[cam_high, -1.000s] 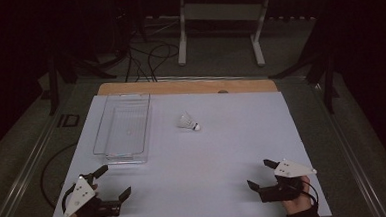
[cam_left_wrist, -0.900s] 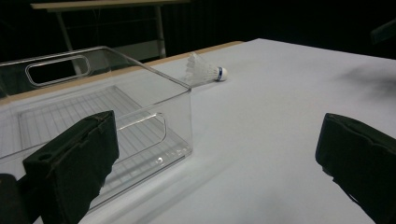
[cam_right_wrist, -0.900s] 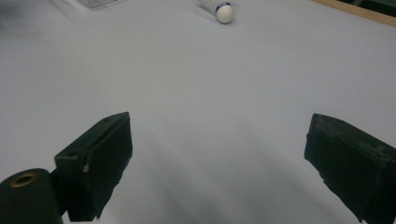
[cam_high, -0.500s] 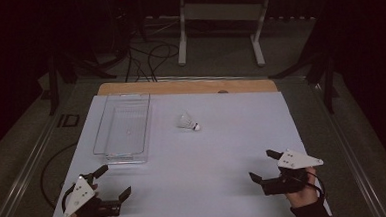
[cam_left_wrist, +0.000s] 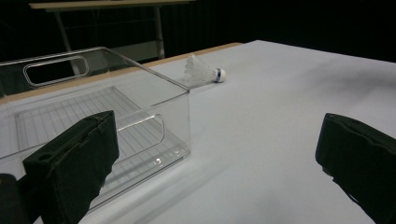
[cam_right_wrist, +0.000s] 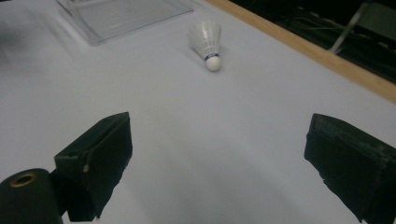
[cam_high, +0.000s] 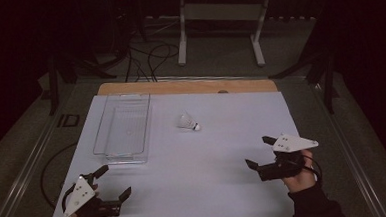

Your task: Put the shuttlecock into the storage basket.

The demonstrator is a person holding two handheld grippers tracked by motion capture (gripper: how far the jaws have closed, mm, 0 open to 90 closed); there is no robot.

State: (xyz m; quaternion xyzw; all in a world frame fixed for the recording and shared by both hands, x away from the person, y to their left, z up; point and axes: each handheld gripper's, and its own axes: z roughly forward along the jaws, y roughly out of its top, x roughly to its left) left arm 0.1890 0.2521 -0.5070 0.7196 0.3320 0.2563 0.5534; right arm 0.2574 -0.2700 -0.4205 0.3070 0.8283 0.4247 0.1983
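Looks like the opening reach for the small white feathered shuttlecock with the round cork tip (cam_high: 187, 122), probably headed into the clear rectangular plastic bin (cam_high: 123, 128). Lying on its side out on the white counter (cam_high: 210, 187), toward the far edge and roughly mid-width, just beside the bin's right wall but not touching it. Cork tip pointing toward the right-hand near corner, feather skirt toward the bin.

Best bet for the right gripper (cam_high: 261, 152): come in low from the near right side, line the jaws up across the cork or the base of the skirt rather than the flared feathers. Too easy to crush or flick the thing away otherwise, being so light. Slow close, then lift clear of the bin's rim before moving over.

Right gripper: jaws spread wide, nothing between them, nothing touched, hovering near the counter's right near corner and well apart from the shuttlecock (cam_right_wrist: 207, 41). Left gripper (cam_high: 113, 181): also wide open and empty, sitting at the left near corner, close to the bin's near end (cam_left_wrist: 140, 121) but not in contact with it.
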